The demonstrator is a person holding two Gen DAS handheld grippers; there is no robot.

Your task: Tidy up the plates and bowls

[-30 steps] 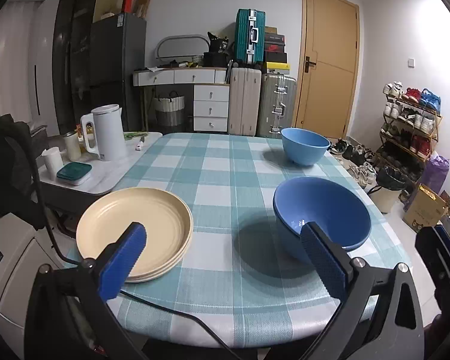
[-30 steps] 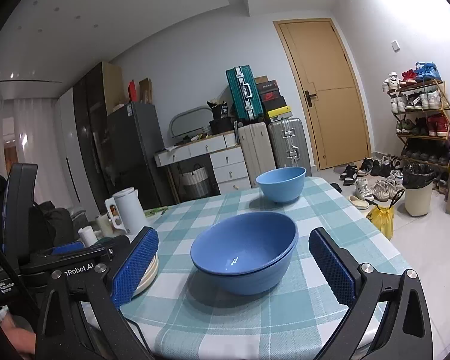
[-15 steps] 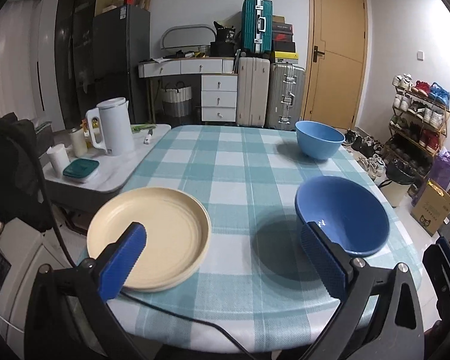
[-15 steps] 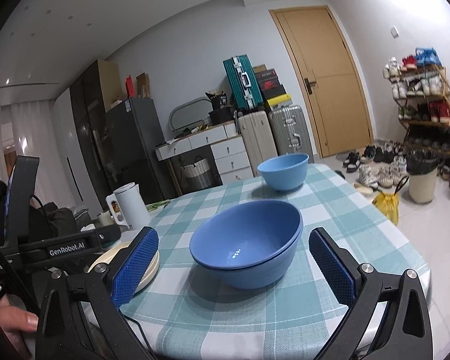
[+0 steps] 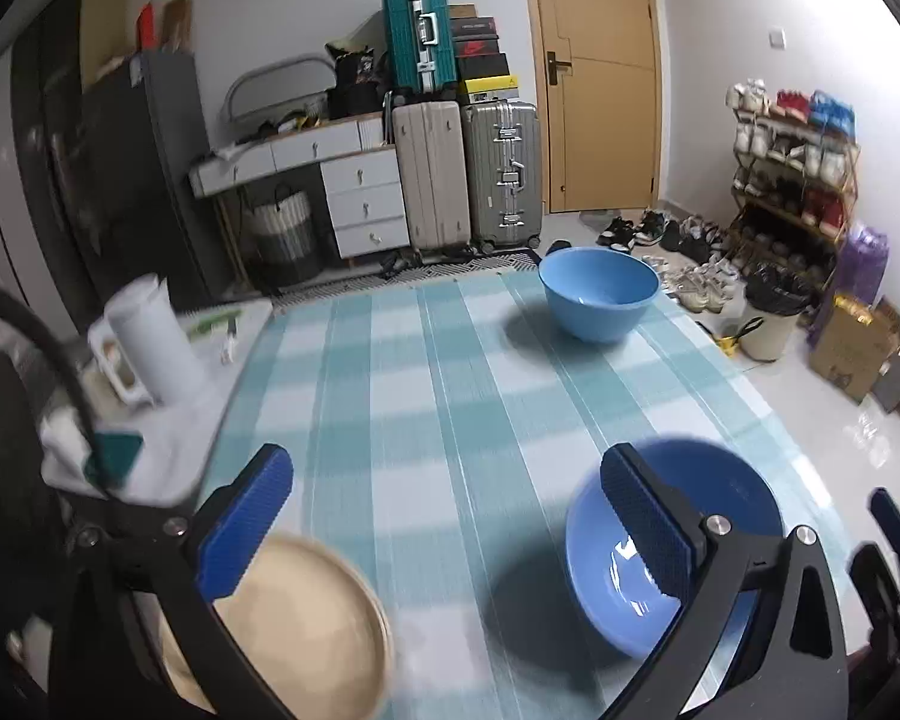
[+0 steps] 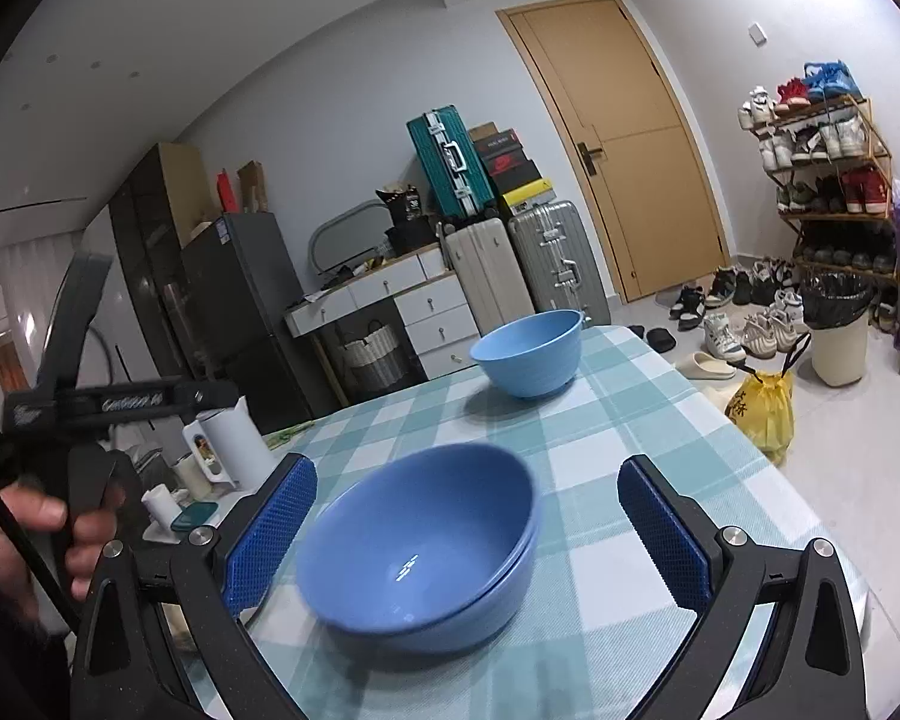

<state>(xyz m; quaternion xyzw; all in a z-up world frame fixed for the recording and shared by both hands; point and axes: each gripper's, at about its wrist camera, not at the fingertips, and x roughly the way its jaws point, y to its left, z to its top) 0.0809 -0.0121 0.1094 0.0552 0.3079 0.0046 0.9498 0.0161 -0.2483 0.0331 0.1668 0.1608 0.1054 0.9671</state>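
Observation:
Two dark blue bowls nested together (image 6: 426,546) sit near the front of the checked table (image 6: 618,420), between the blue pads of my open right gripper (image 6: 468,534). The same stack (image 5: 744,504) lies partly behind the right finger (image 5: 645,519) of my open left gripper (image 5: 444,522). A light blue bowl (image 5: 597,294) (image 6: 531,351) stands alone at the far side. Cream plates (image 5: 306,630) lie at the near left, under the left finger. Neither gripper holds anything.
A white kettle (image 5: 150,342), cups and a teal lid sit on a side counter (image 5: 174,420) left of the table. A hand (image 6: 36,546) holds the left gripper's handle. Suitcases, drawers, a door, a shoe rack and a bin stand beyond.
The left gripper has risen and moved forward over the table, so the plates and nested bowls slid lower in its view. The right gripper tilted slightly; the bowls stayed put.

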